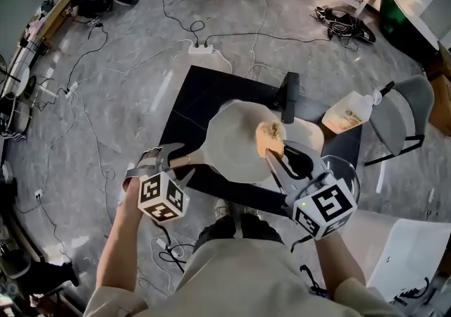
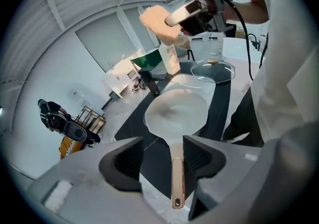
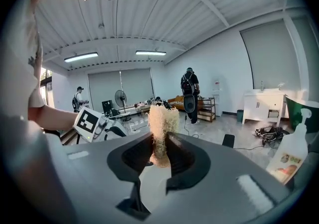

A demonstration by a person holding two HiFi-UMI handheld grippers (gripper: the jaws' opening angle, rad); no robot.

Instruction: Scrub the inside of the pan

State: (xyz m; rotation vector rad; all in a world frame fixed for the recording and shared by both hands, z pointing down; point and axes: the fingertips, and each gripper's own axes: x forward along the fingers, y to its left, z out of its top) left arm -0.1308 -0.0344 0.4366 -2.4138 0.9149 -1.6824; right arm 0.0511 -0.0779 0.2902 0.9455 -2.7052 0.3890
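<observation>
The pan (image 1: 239, 143) sits near the front edge of the black bench (image 1: 204, 97), with bare top behind it and to its left. A glass lid (image 1: 343, 168) and a soap bottle (image 1: 349, 113) crowd the right side. The pan's inside is pale, round and matte, and its copper-coloured handle (image 2: 177, 178) points at the person, lying unpinched between the 2 parted jaws of the left gripper (image 2: 162, 156). The right gripper (image 3: 160, 153) is clamped on a tan fibrous scrubber (image 3: 160, 118), held over the pan's right side.
</observation>
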